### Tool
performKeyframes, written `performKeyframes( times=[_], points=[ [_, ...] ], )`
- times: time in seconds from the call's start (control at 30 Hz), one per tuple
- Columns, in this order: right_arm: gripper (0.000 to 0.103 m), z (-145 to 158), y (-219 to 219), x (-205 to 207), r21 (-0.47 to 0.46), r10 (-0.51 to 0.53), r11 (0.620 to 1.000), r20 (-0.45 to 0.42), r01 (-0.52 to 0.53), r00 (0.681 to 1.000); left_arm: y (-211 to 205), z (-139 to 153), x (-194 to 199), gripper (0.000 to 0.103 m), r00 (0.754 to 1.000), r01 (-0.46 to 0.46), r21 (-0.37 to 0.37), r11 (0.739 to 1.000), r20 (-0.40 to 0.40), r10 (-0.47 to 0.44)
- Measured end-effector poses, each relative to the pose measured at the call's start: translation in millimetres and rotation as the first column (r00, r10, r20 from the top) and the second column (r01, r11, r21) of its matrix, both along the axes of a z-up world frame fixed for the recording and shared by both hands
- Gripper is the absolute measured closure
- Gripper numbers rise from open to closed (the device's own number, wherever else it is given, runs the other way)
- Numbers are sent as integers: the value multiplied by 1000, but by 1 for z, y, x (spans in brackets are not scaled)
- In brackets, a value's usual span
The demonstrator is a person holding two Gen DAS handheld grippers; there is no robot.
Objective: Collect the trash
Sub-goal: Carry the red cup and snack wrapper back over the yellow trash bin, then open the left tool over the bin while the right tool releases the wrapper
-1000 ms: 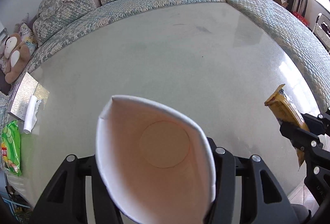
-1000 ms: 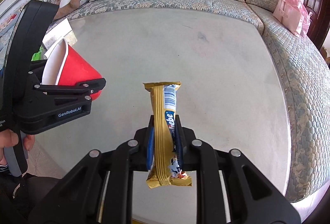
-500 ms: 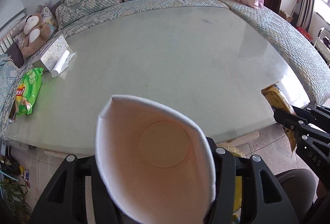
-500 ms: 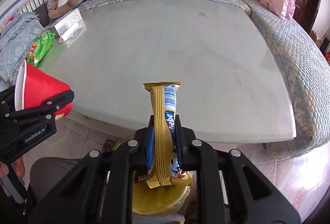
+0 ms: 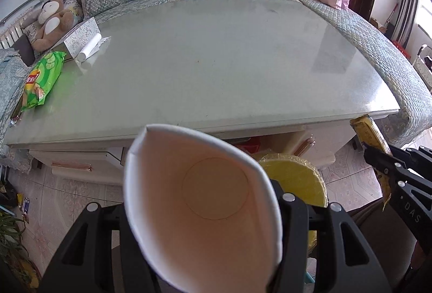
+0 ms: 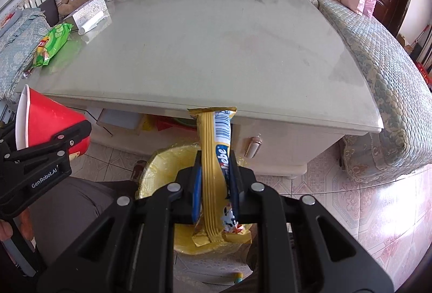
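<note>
Both your grippers have pulled back off the table since the earlier frame and now hang over the floor by its near edge. Your right gripper [image 6: 214, 193] pinches a gold wrapper [image 6: 214, 158], crinkly foil, long axis running straight out along the fingers. Directly beneath it sits the bin [image 6: 164, 166], round, lined with yellow film. Your left gripper [image 5: 201, 214] squeezes a paper cup [image 5: 199, 201], red outside, white inside, its mouth crushed to an oval; the bin lies just right of it. A green chip bag [image 5: 40, 78] lies at the table's [image 5: 216, 63] far-left corner.
</note>
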State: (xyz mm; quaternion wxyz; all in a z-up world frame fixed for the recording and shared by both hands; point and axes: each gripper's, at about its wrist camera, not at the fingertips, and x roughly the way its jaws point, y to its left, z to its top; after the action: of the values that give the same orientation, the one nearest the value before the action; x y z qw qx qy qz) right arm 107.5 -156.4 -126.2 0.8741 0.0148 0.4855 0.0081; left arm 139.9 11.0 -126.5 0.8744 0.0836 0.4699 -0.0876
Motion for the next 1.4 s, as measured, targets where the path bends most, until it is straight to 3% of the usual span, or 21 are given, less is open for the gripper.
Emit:
performKeyframes(
  times=[0.53, 0.8, 1.1, 1.4],
  points=[
    [85, -34, -2, -11, 4, 10, 1000, -81, -9, 997, -22, -35, -4, 51, 996, 48, 36, 998, -79, -45],
    [85, -79, -7, -1, 10, 1, 1000, -192, 1, 981, -39, -86, 3, 51, 983, 80, 68, 994, -173, -68],
    [85, -133, -11, 16, 49, 13, 999, -324, 4, 946, -56, -152, 19, 51, 949, 110, 80, 991, -303, -80],
    [85, -161, -2, 25, 82, 45, 997, -383, -15, 923, -67, -190, 24, 51, 925, 143, 94, 985, -366, -100]
  ],
)
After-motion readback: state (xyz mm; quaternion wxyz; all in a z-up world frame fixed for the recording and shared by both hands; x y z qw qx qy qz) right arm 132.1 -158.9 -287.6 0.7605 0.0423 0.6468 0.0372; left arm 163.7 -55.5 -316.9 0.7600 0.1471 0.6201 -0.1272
